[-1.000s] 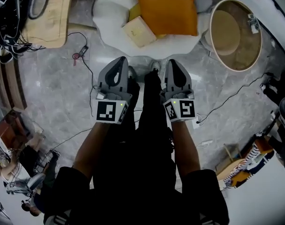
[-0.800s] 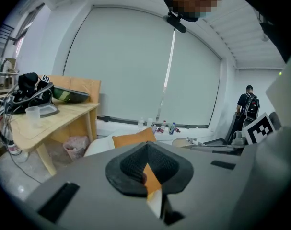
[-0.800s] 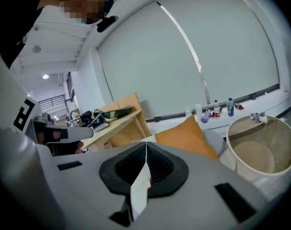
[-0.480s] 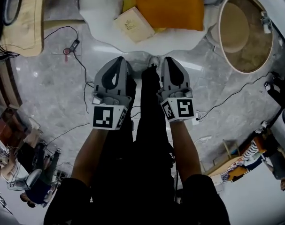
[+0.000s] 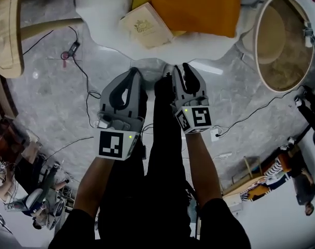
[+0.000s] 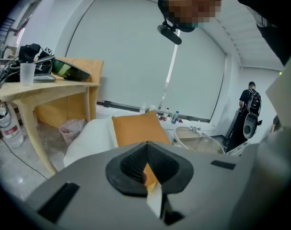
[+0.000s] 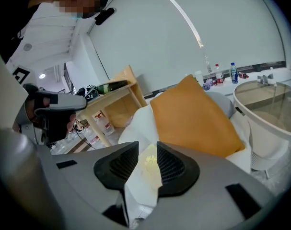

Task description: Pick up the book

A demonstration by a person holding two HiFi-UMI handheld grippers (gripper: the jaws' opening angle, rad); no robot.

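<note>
The book [image 5: 146, 25], cream with a gold emblem, lies flat on a white cushion [image 5: 103, 9] next to an orange pillow [image 5: 196, 7]. Both grippers hang side by side over the marble floor, short of the cushion and pointing at it. My left gripper [image 5: 133, 72] is shut and empty; in the left gripper view its pads [image 6: 135, 164] meet at the tip. My right gripper [image 5: 180, 68] has just been opening: a gap shows between its pads [image 7: 171, 164]. Nothing is between them, and the book [image 7: 150, 163] shows beyond the gap.
A round wooden tub [image 5: 284, 40] stands to the right of the cushion. A light wooden table [image 5: 7, 30] stands at the left, with a wastebasket [image 6: 71, 128] under it. Cables [image 5: 87, 92] and a white plug [image 5: 215, 135] lie on the floor. A person [image 6: 250, 97] stands far off.
Both grippers have sunk lower in front of the cushion. The right gripper's jaws have parted a little. The left jaws stay closed.
</note>
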